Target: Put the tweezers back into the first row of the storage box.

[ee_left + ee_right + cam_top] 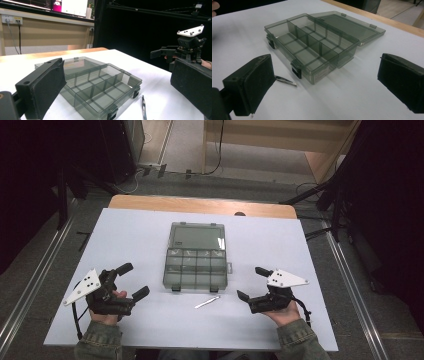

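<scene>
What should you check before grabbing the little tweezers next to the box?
1. Right gripper open wide enough: ok, jaws stand apart.
2. Left gripper open and holding nothing: ok.
3. Tweezers free on the table, apart from the box: ok.
4. Organizer box open, lid folded back flat: ok.
5. Compartments free of stuff: ok, they look bare.
6. Which way the tweezers' tips point: cannot tell, too small.
</scene>
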The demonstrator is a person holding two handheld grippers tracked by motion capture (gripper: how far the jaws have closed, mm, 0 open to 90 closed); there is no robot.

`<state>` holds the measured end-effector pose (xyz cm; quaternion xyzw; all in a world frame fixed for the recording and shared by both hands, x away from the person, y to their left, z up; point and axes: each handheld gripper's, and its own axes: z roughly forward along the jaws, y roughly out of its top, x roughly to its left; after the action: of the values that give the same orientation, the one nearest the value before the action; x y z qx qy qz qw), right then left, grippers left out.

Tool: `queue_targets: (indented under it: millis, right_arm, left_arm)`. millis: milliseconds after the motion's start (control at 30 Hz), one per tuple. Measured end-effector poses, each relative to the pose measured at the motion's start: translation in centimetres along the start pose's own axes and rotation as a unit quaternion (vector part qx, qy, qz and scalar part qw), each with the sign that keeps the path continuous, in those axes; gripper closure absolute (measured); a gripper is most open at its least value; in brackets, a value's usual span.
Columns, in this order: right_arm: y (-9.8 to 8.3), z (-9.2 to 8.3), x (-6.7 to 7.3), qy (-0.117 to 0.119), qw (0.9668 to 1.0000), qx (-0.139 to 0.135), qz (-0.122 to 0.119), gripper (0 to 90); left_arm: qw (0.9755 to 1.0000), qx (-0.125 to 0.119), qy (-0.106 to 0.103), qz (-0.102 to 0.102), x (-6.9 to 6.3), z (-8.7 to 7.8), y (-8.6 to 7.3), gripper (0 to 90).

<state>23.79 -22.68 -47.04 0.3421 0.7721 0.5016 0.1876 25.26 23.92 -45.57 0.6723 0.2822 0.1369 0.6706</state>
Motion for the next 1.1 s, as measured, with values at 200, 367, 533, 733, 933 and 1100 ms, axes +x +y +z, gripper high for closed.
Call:
queue_targets:
  millis: [200,367,533,733,933,1100]
  right_arm:
    - [0.8,0.8,0.4,0.015,0.9998,0.010,-0.010,1.5]
    - [1.2,1.6,0.9,0.030,0.9992,0.023,-0.016,1.5]
    - [1.4,2.7,1.3,0.054,0.9971,0.046,-0.027,1.5]
    - [2.0,3.7,1.8,0.071,0.9948,0.062,-0.040,1.5]
    - [2.4,5.1,2.6,0.091,0.9896,0.094,-0.059,1.9]
    - [2.7,5.9,3.0,0.104,0.9860,0.110,-0.071,1.8]
  left_arm:
    - [1.0000,0.000,-0.001,0.000,0.0,0.0,0.0,0.0]
    - [1.0000,0.000,-0.001,0.000,0.0,0.0,0.0,0.0]
    - [1.0000,0.000,-0.001,-0.001,0.0,0.0,0.0,0.0]
    - [1.0000,-0.001,-0.002,-0.002,0.0,0.0,0.0,0.0]
    - [1.0000,-0.003,-0.003,-0.004,0.0,-0.1,0.0,0.0]
    - [1.0000,-0.003,-0.002,-0.004,0.0,-0.1,0.0,0.0]
